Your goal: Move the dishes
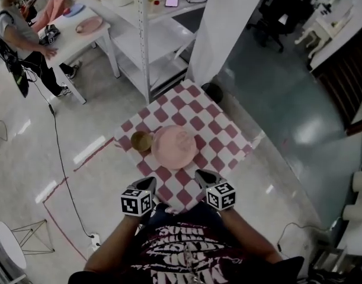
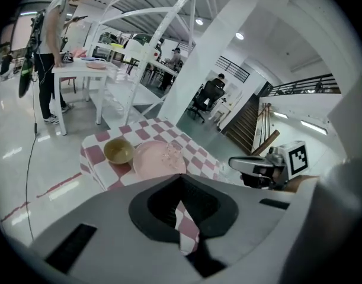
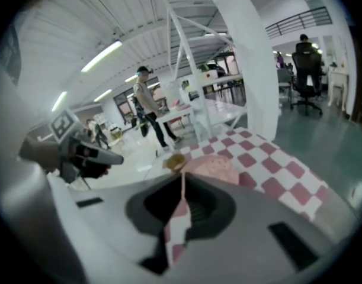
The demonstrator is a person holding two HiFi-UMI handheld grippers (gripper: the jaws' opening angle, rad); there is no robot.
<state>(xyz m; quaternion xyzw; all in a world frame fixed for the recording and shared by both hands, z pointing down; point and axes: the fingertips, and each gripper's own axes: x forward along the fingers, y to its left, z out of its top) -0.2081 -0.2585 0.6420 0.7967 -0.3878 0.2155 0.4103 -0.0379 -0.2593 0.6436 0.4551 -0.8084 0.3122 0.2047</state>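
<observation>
A pink plate (image 1: 175,147) lies on a small table with a red-and-white checked cloth (image 1: 219,136). Just left of the plate, close beside it, stands a small olive bowl (image 1: 141,141). Something small and clear seems to rest on the plate (image 2: 152,160). My left gripper (image 1: 150,184) and right gripper (image 1: 204,176) hover at the table's near edge, short of the dishes, both shut on nothing. The left gripper view shows the bowl (image 2: 118,151) beyond its jaws (image 2: 182,183). The right gripper view has plate (image 3: 213,165) and bowl (image 3: 176,161) ahead of its jaws (image 3: 182,181).
A white shelving rack (image 1: 144,37) and a white pillar (image 1: 228,28) stand behind the table. A person (image 1: 18,37) stands at a white table (image 1: 80,39) with pink dishes, far left. A black cable (image 1: 59,158) and a red tape line (image 1: 86,158) run over the floor.
</observation>
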